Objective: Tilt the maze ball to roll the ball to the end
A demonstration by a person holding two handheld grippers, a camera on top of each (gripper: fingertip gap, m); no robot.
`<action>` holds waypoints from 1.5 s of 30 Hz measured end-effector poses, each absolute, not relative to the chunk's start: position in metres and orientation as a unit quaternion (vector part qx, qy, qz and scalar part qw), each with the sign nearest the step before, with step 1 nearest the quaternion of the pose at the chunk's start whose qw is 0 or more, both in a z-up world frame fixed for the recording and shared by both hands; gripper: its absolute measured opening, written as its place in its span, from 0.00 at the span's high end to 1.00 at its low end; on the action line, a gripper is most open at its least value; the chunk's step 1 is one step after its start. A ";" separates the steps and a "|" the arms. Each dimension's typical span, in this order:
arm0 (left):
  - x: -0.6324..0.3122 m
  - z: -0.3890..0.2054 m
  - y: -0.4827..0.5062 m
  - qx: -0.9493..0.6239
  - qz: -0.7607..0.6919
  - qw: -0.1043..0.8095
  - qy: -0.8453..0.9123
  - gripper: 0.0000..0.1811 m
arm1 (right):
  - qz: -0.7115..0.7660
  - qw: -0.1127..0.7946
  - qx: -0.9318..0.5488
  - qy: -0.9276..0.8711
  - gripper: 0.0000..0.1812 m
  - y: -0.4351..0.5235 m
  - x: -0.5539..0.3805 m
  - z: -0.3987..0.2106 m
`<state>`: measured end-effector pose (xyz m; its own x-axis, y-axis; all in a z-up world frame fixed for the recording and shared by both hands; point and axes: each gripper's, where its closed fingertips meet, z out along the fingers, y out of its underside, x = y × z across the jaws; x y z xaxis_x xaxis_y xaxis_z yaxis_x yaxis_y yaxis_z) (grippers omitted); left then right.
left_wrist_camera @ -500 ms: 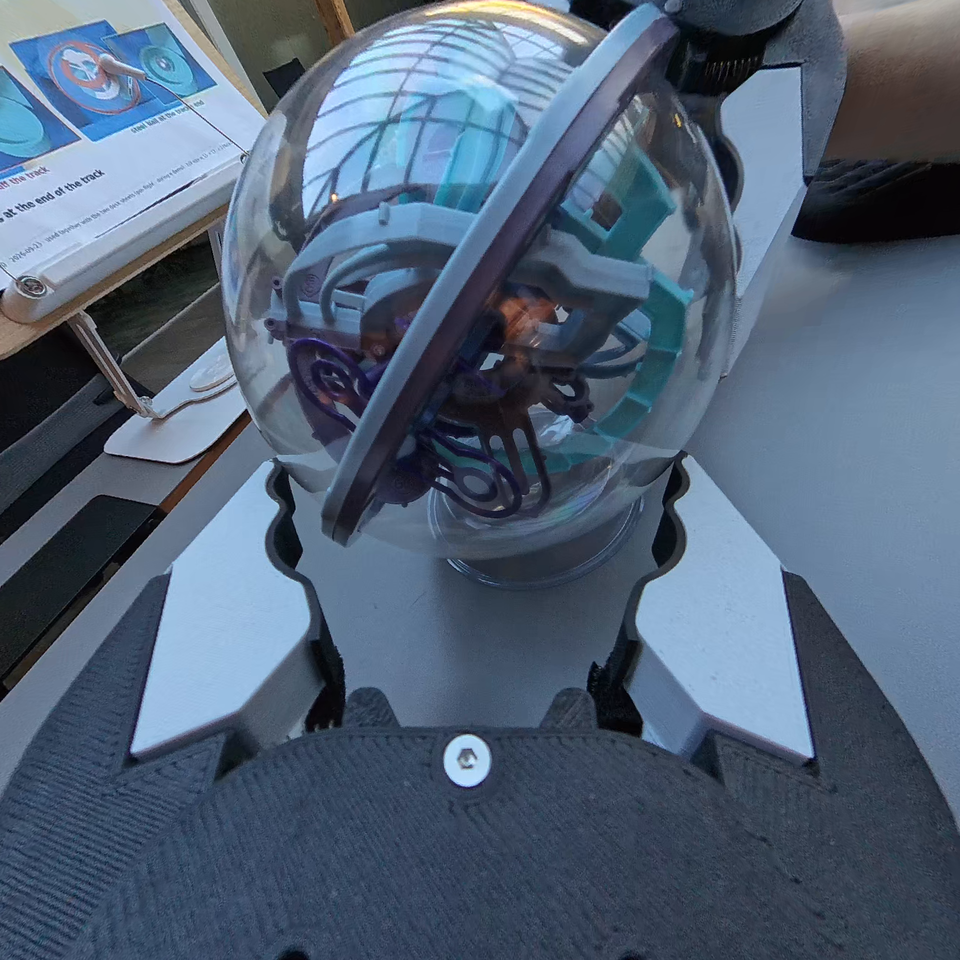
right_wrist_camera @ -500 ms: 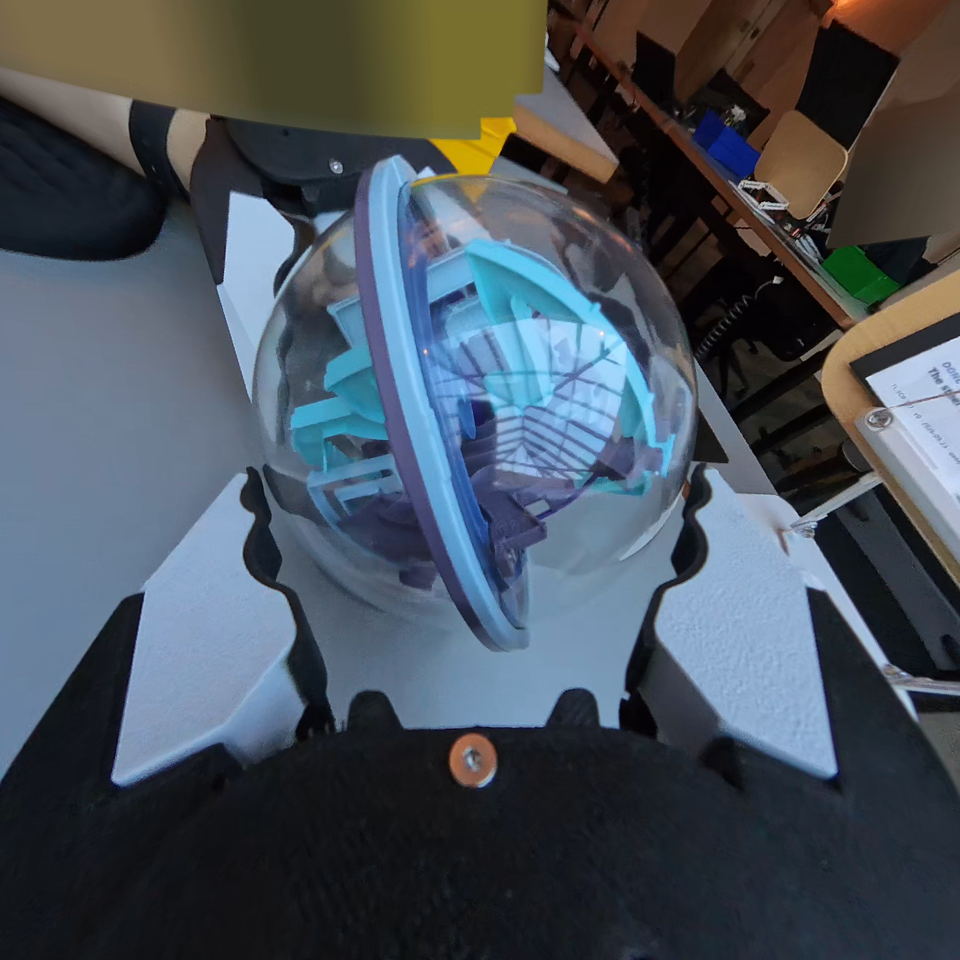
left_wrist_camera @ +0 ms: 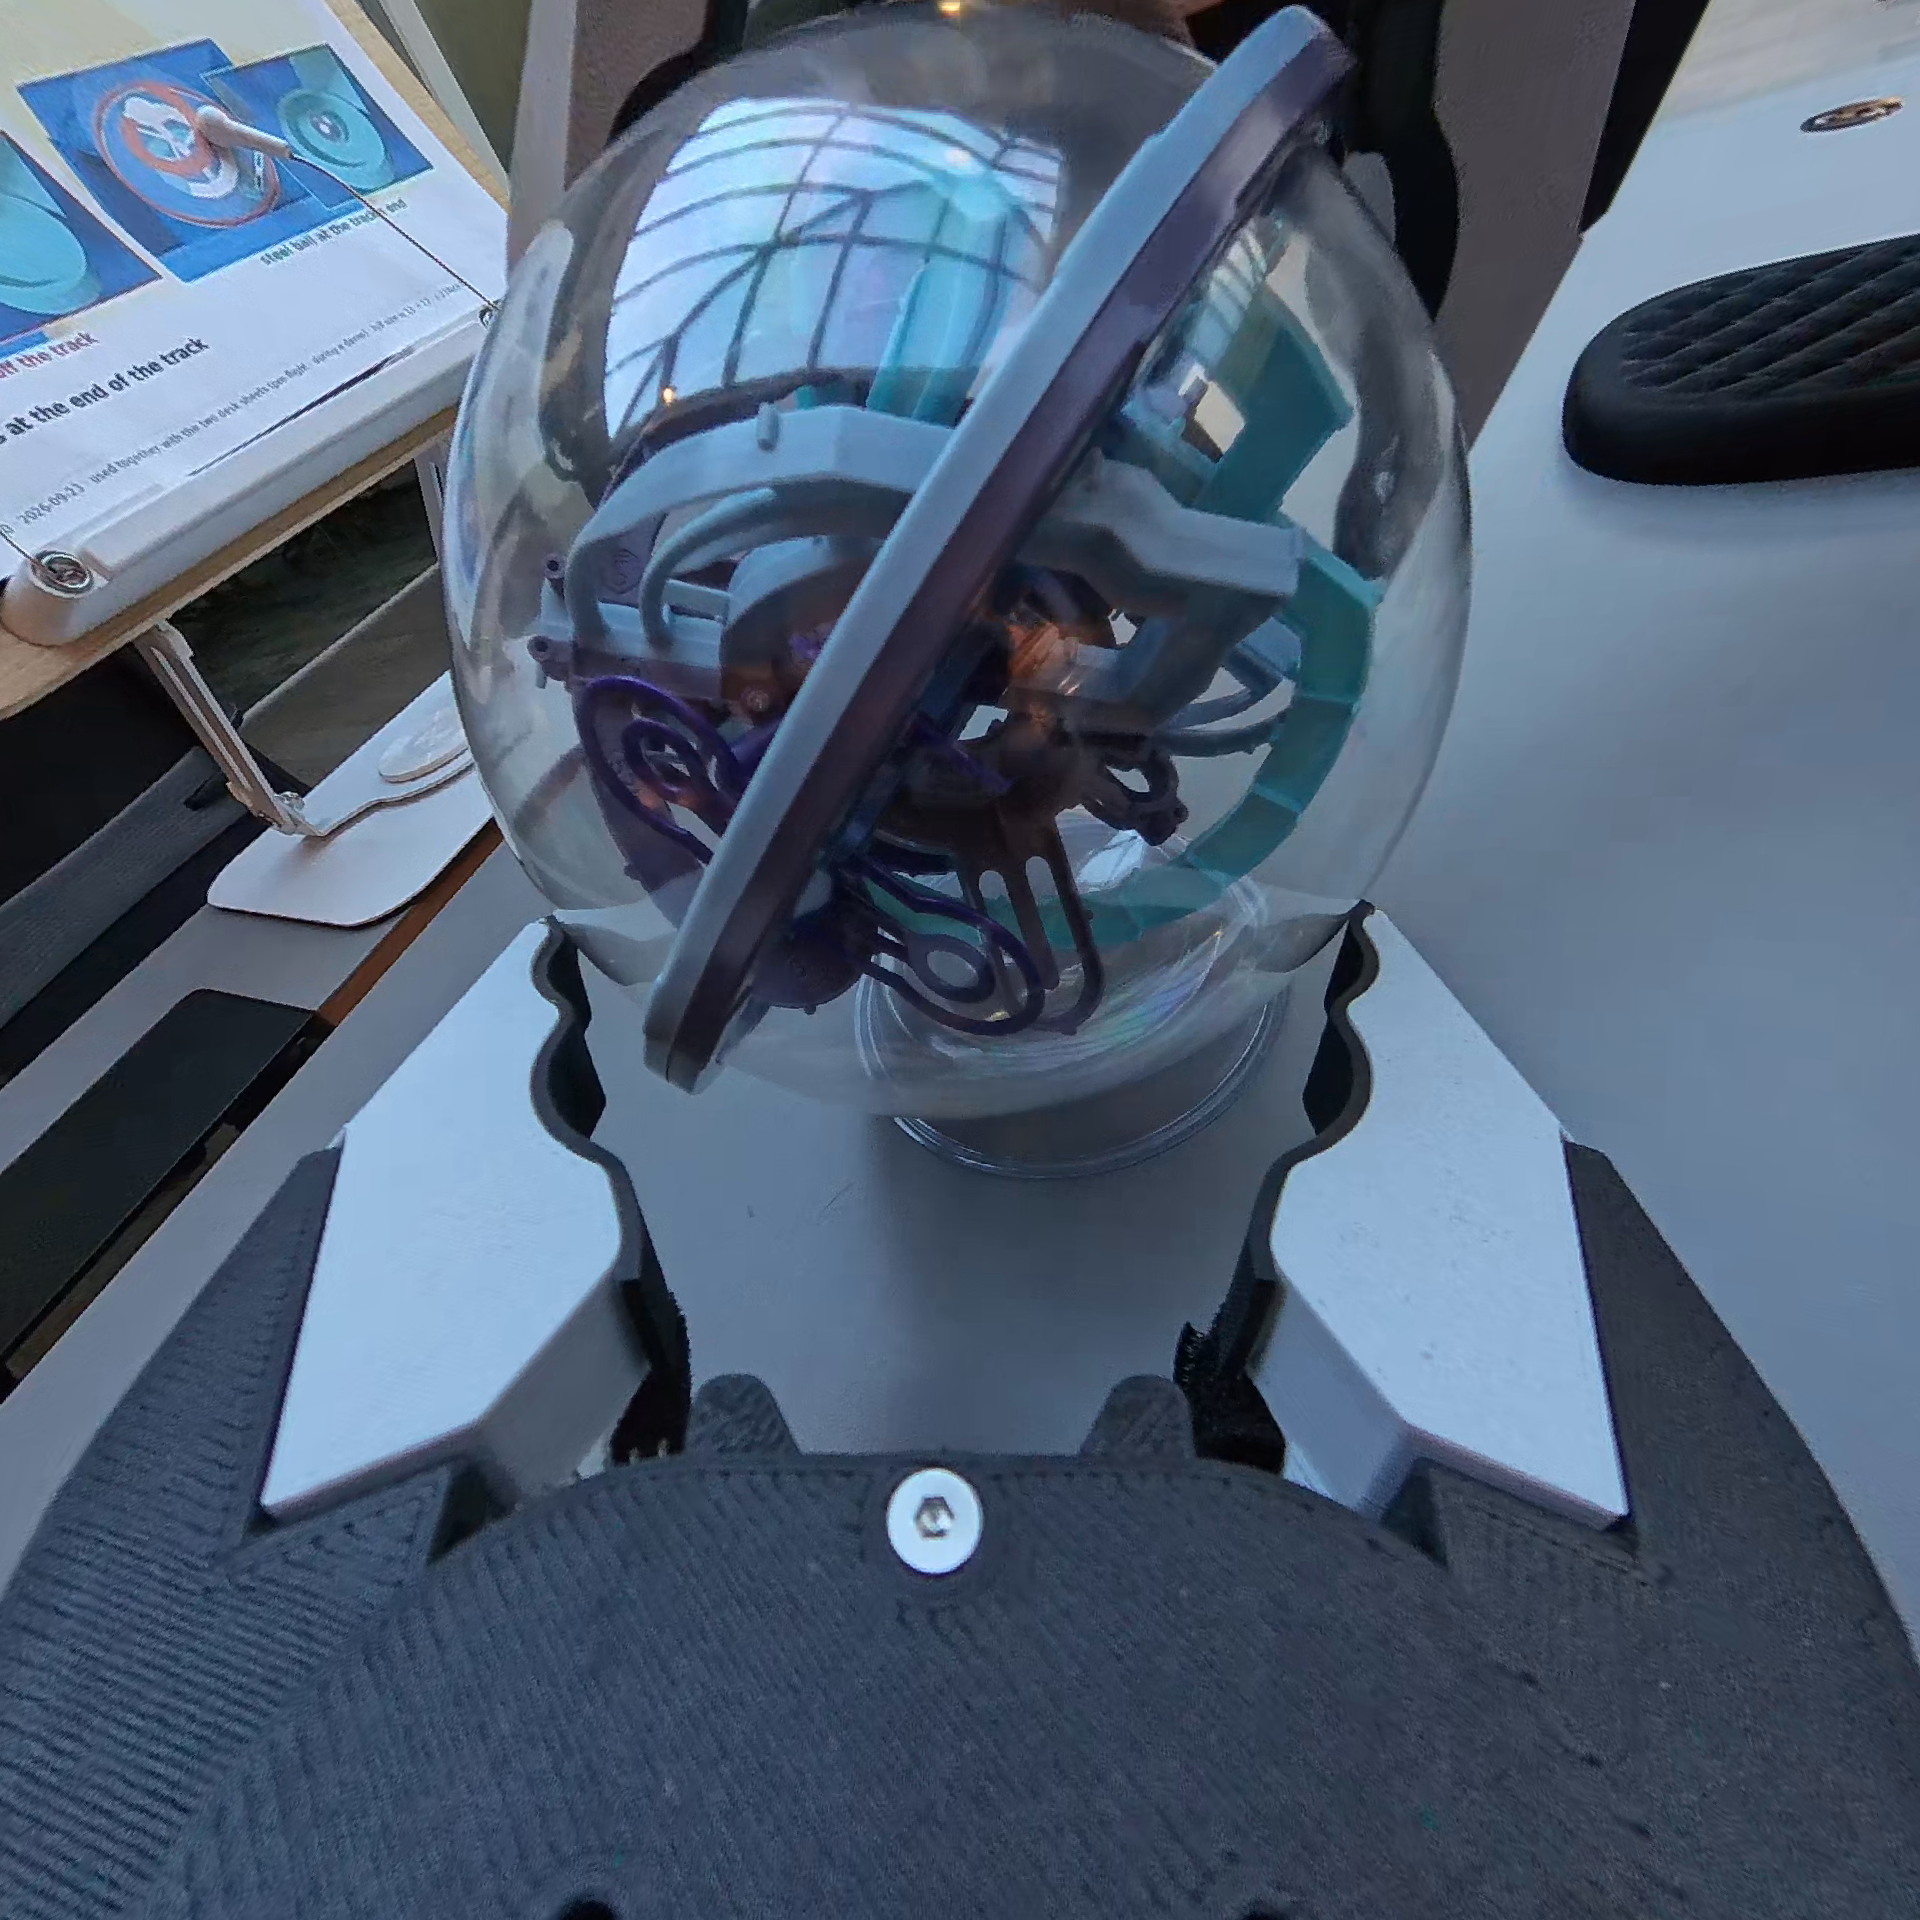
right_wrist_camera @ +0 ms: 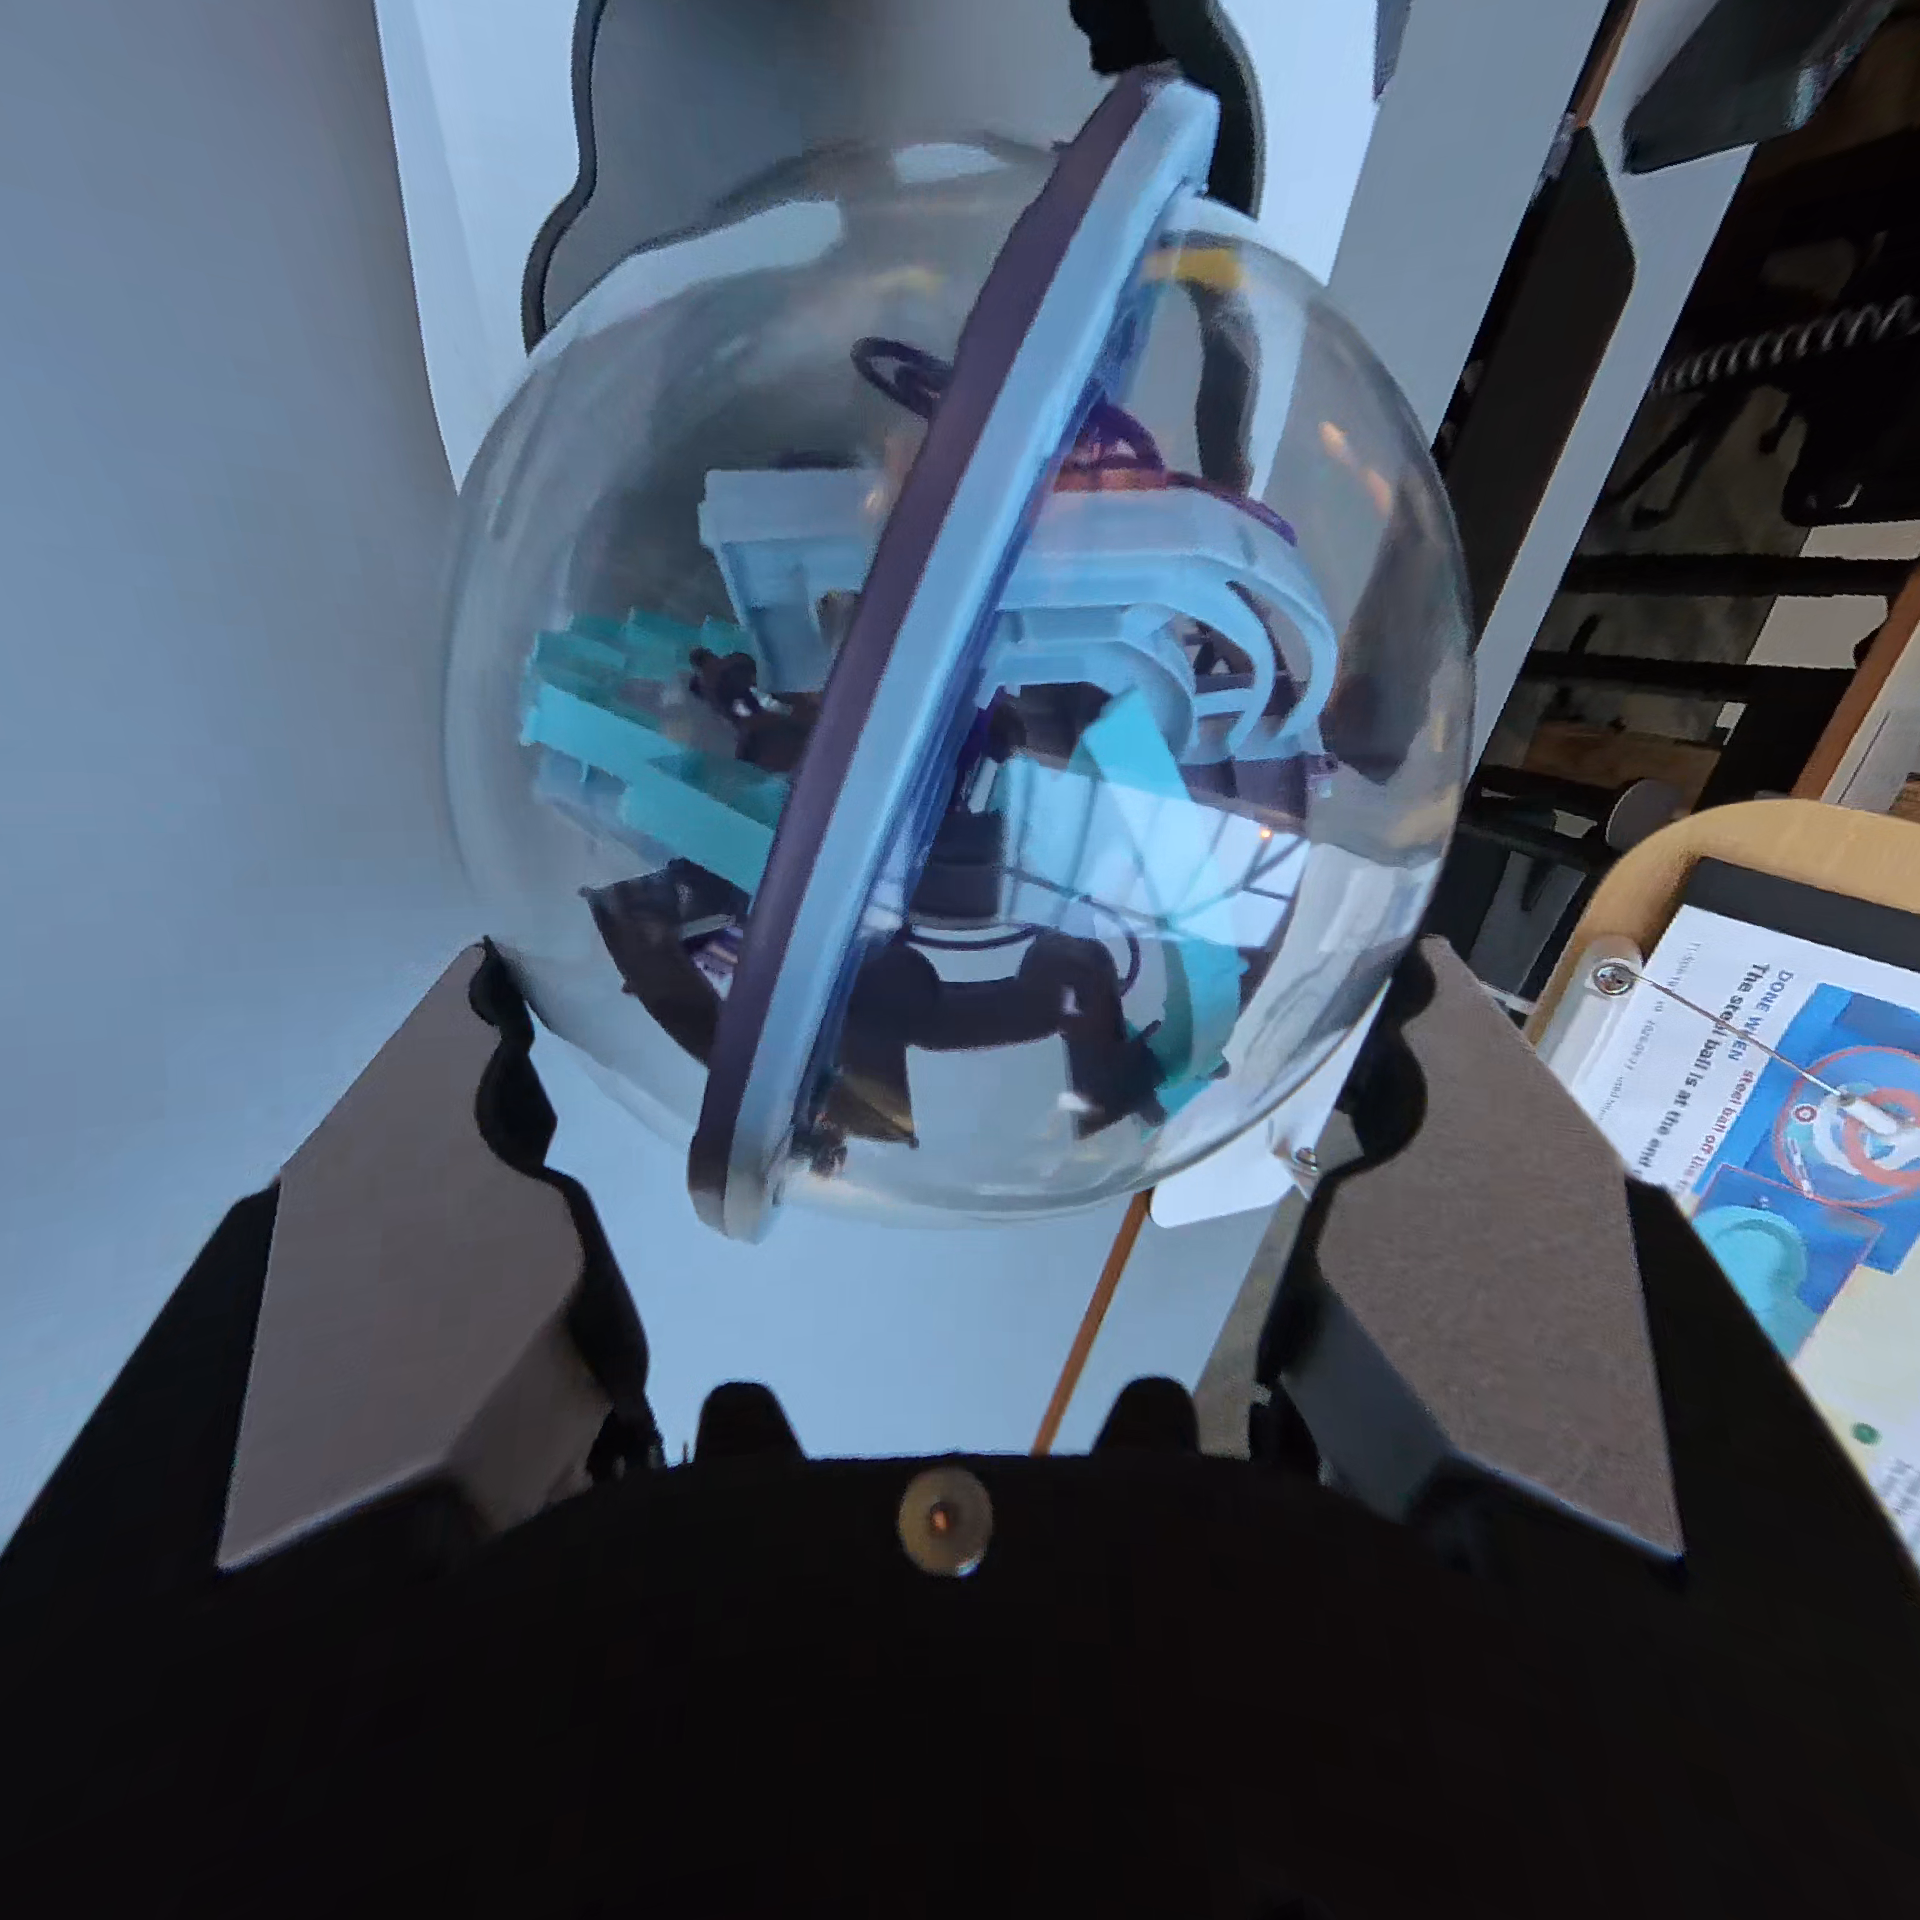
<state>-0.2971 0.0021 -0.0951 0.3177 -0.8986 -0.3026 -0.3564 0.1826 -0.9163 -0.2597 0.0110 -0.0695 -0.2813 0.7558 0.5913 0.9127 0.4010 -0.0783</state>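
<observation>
The maze ball [left_wrist_camera: 956, 582] is a clear sphere with grey, teal and purple tracks inside and a grey-purple ring [left_wrist_camera: 1039, 468] slanting across it. My left gripper [left_wrist_camera: 951, 935] is shut on its lower sides. The ball sits at or just above a clear round stand [left_wrist_camera: 1081, 1132] on the grey table [left_wrist_camera: 1662, 831]. In the right wrist view my right gripper [right_wrist_camera: 951, 966] is shut on the same ball [right_wrist_camera: 1299, 675] from the opposite side. The left gripper's fingers [right_wrist_camera: 457, 260] show behind it. I cannot pick out the small steel ball inside.
An instruction sheet on a wooden easel [left_wrist_camera: 208, 312] stands off the table's left edge and also shows in the right wrist view [right_wrist_camera: 1766, 1091]. A black padded rest [left_wrist_camera: 1766, 364] lies on the table at the right. Dark furniture fills the background [right_wrist_camera: 1714, 520].
The right gripper has swung round the ball to sit straight behind it in the left view, and its own view has turned sharply. The ring now leans the other way there. The forearm has left the left view.
</observation>
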 end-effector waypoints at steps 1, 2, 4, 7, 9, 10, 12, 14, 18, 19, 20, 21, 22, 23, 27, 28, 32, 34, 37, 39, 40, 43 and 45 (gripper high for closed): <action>-0.297 -0.095 0.002 -0.591 -0.244 0.556 0.530 0.23 | -0.146 0.273 -0.525 -0.792 0.13 0.011 -0.260 -0.069; -0.297 -0.095 0.002 -0.592 -0.245 0.556 0.530 0.23 | -0.150 0.270 -0.519 -0.797 0.13 0.011 -0.261 -0.069; -0.297 -0.095 0.003 -0.592 -0.245 0.556 0.529 0.23 | -0.160 0.264 -0.513 -0.801 0.12 0.012 -0.262 -0.068; -0.299 -0.094 0.005 -0.592 -0.246 0.558 0.527 0.25 | -0.178 0.254 -0.505 -0.806 0.12 0.016 -0.260 -0.068; -0.300 -0.094 0.005 -0.593 -0.246 0.558 0.526 0.26 | -0.181 0.252 -0.498 -0.810 0.12 0.018 -0.260 -0.068; -0.300 -0.094 0.006 -0.593 -0.246 0.558 0.526 0.26 | -0.180 0.253 -0.496 -0.811 0.12 0.018 -0.261 -0.068; -0.300 -0.094 0.006 -0.594 -0.247 0.557 0.525 0.26 | -0.177 0.254 -0.494 -0.812 0.12 0.018 -0.261 -0.068; -0.300 -0.094 0.006 -0.593 -0.247 0.557 0.526 0.26 | -0.173 0.257 -0.494 -0.813 0.12 0.018 -0.262 -0.068; -0.300 -0.092 0.006 -0.591 -0.250 0.560 0.524 0.26 | -0.169 0.261 -0.495 -0.811 0.13 0.018 -0.261 -0.068; -0.300 -0.092 0.005 -0.590 -0.250 0.561 0.524 0.26 | -0.167 0.263 -0.495 -0.811 0.13 0.018 -0.262 -0.068; -0.300 -0.092 0.005 -0.590 -0.250 0.562 0.524 0.26 | -0.166 0.264 -0.495 -0.811 0.13 0.018 -0.262 -0.068; -0.300 -0.092 0.006 -0.590 -0.250 0.562 0.523 0.25 | -0.165 0.265 -0.497 -0.810 0.13 0.018 -0.262 -0.068; -0.300 -0.092 0.006 -0.590 -0.251 0.562 0.523 0.26 | -0.165 0.265 -0.498 -0.809 0.13 0.018 -0.262 -0.068; -0.301 -0.092 0.006 -0.591 -0.252 0.561 0.521 0.26 | -0.165 0.264 -0.499 -0.809 0.13 0.018 -0.262 -0.068; -0.303 -0.090 0.011 -0.600 -0.259 0.562 0.508 0.21 | -0.161 0.262 -0.506 -0.806 0.13 0.018 -0.261 -0.069; -0.304 -0.089 0.012 -0.603 -0.263 0.561 0.502 0.19 | -0.160 0.262 -0.508 -0.805 0.13 0.019 -0.260 -0.069; -0.308 -0.091 0.015 -0.621 -0.274 0.547 0.490 0.15 | -0.157 0.265 -0.512 -0.802 0.14 0.018 -0.260 -0.068; -0.310 -0.096 0.016 -0.640 -0.276 0.529 0.484 0.14 | -0.156 0.267 -0.513 -0.801 0.14 0.018 -0.259 -0.068; -0.315 -0.109 0.014 -0.685 -0.283 0.472 0.476 0.14 | -0.156 0.270 -0.513 -0.799 0.14 0.017 -0.259 -0.068; -0.316 -0.114 0.007 -0.705 -0.312 0.435 0.464 0.16 | -0.154 0.272 -0.514 -0.799 0.14 0.017 -0.260 -0.068; -0.316 -0.116 0.003 -0.715 -0.323 0.422 0.455 0.18 | -0.153 0.273 -0.514 -0.798 0.14 0.017 -0.260 -0.068; -0.314 -0.118 -0.005 -0.729 -0.345 0.402 0.434 0.22 | -0.148 0.277 -0.515 -0.798 0.14 0.017 -0.260 -0.068; -0.309 -0.116 -0.009 -0.732 -0.360 0.394 0.423 0.25 | -0.142 0.279 -0.518 -0.796 0.14 0.017 -0.261 -0.069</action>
